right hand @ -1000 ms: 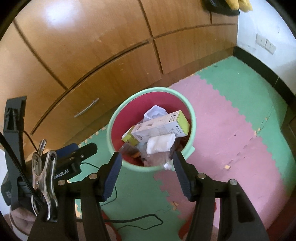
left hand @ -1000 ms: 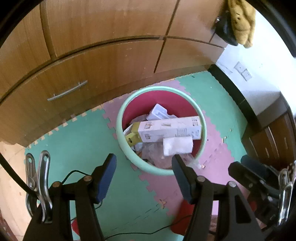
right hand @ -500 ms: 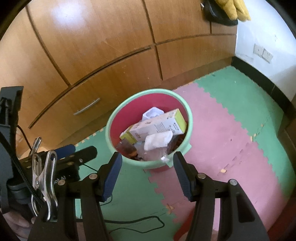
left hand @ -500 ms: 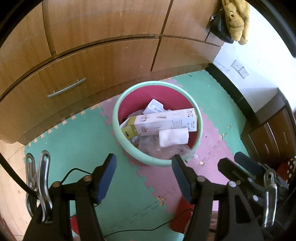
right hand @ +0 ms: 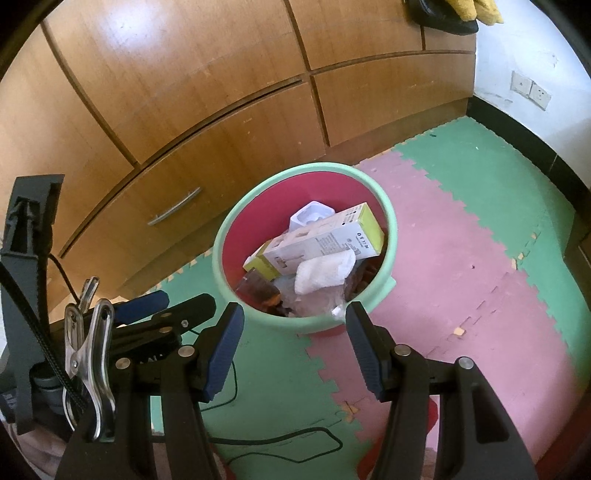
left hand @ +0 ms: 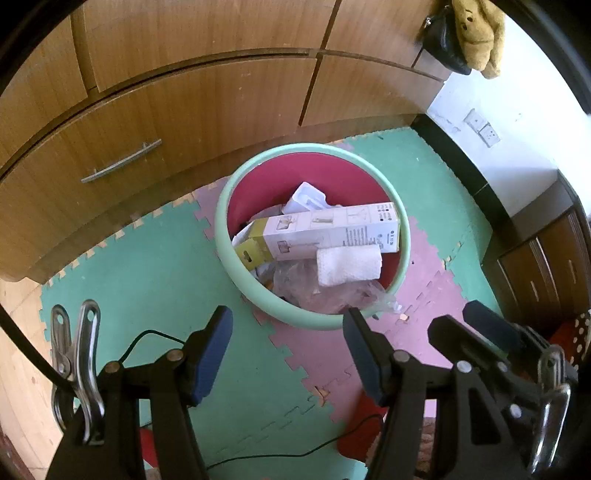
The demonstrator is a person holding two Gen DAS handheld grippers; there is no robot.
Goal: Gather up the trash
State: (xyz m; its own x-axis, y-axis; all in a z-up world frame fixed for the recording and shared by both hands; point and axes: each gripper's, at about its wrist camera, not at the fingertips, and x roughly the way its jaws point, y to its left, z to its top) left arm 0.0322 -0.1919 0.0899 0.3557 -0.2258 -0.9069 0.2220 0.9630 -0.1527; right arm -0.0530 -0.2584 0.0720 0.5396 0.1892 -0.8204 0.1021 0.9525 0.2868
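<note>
A round bin, mint-green rim and red inside, stands on the foam floor mat. In it lie a long white and yellow-green carton, a white paper wad, a white plastic piece and crumpled clear plastic. My left gripper hangs open above the mat, short of the bin's near rim, nothing between its fingers. My right gripper is open too, empty, just before the near rim. Each gripper shows at the edge of the other's view.
Wooden cabinets with a drawer handle rise behind the bin. Green and pink foam tiles cover the floor. A black cable lies on the mat near me. A dark low cabinet stands right; a soft toy hangs above.
In the left wrist view the bin has slid upward and grown smaller, and the right gripper shows more at the lower right. In the right wrist view the scene has shifted slightly.
</note>
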